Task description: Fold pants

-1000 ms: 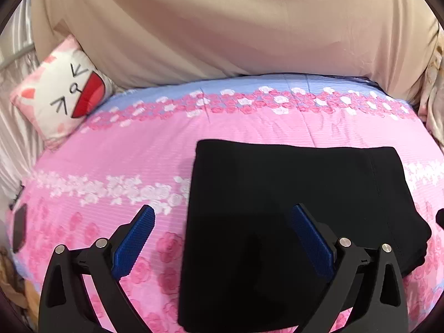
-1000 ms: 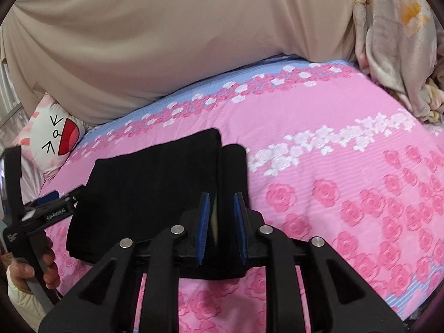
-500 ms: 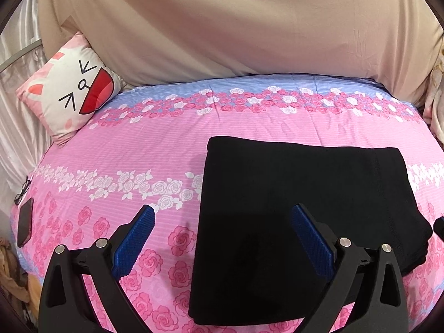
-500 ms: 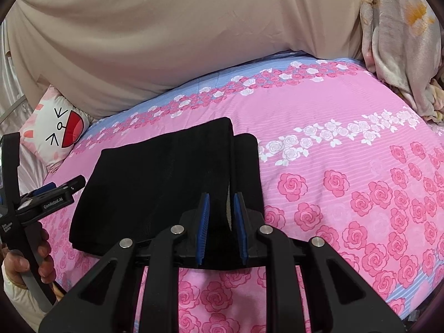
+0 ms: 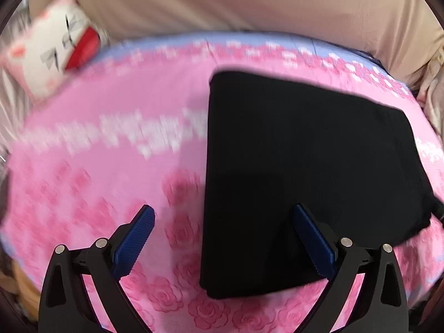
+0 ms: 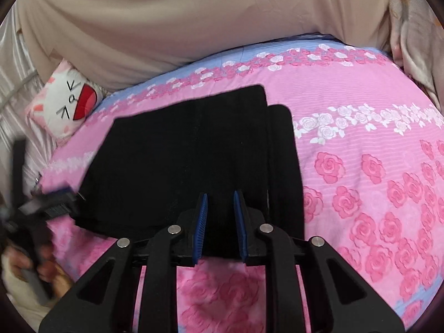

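The black pants (image 5: 305,172) lie folded into a flat rectangle on the pink rose-print bed cover (image 5: 111,166). My left gripper (image 5: 222,216) is open and empty, hovering over the fold's near left edge. In the right wrist view the pants (image 6: 188,161) show a narrow strip sticking out along the right side. My right gripper (image 6: 220,197) is above the near edge, its blue pads a narrow gap apart with nothing between them. The left gripper also shows in the right wrist view (image 6: 52,202), blurred, at the pants' left corner.
A white cartoon-face pillow (image 6: 66,102) lies at the bed's far left. A beige cloth (image 6: 166,19) hangs behind the bed. A crumpled floral blanket (image 6: 416,41) is at the far right. The bed's front edge is just below both grippers.
The left gripper has swung left and closer, so the pants now sit right of its centre; its view is motion-blurred. The right gripper has shifted left over the pants.
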Action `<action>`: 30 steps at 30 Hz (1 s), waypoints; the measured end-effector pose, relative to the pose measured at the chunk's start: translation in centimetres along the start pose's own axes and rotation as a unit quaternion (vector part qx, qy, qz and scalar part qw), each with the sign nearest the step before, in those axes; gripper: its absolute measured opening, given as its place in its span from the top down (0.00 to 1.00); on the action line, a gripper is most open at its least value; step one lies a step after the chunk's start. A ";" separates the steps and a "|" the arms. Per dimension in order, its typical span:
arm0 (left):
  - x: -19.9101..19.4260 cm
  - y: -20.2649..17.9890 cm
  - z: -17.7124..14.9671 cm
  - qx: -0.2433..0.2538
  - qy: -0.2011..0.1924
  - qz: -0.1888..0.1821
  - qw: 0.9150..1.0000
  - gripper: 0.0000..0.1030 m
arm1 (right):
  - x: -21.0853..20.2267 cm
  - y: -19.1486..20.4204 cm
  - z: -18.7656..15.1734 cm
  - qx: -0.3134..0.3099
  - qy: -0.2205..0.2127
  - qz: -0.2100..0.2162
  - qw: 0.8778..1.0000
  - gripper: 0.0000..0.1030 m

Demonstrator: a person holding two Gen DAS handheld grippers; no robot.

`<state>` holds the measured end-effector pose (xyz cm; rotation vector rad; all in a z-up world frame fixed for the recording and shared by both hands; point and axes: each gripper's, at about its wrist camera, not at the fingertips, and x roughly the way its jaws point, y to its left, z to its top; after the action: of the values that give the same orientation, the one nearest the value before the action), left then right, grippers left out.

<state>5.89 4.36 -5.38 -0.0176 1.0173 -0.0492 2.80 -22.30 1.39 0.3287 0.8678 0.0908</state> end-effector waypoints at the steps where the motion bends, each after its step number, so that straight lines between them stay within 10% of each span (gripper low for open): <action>1: 0.0 0.9 -0.2 -0.018 0.007 -0.025 1.000 0.05 | -0.7 -0.3 0.1 0.004 -0.005 -0.004 1.000 0.79; 2: 0.0 1.6 -0.4 -0.032 0.013 -0.046 0.998 0.05 | -1.3 -0.8 0.2 0.007 -0.008 -0.010 1.000 0.74; 4: 0.0 3.0 -0.3 -0.057 0.029 -0.103 0.993 0.05 | -1.9 -2.6 0.1 0.019 -0.004 -0.023 1.000 0.30; 5: 0.2 3.4 -0.4 -0.065 0.036 -0.122 0.990 0.05 | -1.9 -3.5 0.0 0.027 0.002 -0.029 0.999 0.28; 13: 1.6 3.9 0.4 -0.119 0.104 -0.262 0.952 0.05 | 2.5 -7.2 -1.1 0.150 0.083 0.110 0.979 0.28; 17: 2.2 2.9 1.4 -0.112 0.111 -0.256 0.954 0.07 | 3.8 -6.6 -0.4 0.150 0.073 0.112 0.980 0.30; 19: 2.5 2.3 1.8 -0.100 0.115 -0.267 0.951 0.11 | 4.1 -6.5 -0.2 0.156 0.068 0.115 0.979 0.57; 22: 2.2 2.4 2.3 -0.091 0.109 -0.241 0.960 0.56 | 2.7 -6.1 0.1 0.157 0.055 0.135 0.977 0.68; 24: 1.4 3.9 2.4 -0.103 0.104 -0.265 0.953 0.69 | 1.3 -5.9 -0.1 0.164 0.053 0.160 0.972 0.70; 27: 0.9 5.2 2.1 -0.111 0.112 -0.290 0.944 0.72 | 0.6 -5.6 -0.7 0.138 0.057 0.144 0.978 0.68; 30: 2.4 4.6 1.6 -0.101 0.129 -0.270 0.949 0.60 | 2.0 -6.8 -1.8 0.116 0.078 0.106 0.985 0.44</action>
<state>8.62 8.83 -6.74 -0.4896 1.2527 -0.4561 2.31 -27.85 -3.30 0.6385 0.9997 0.2161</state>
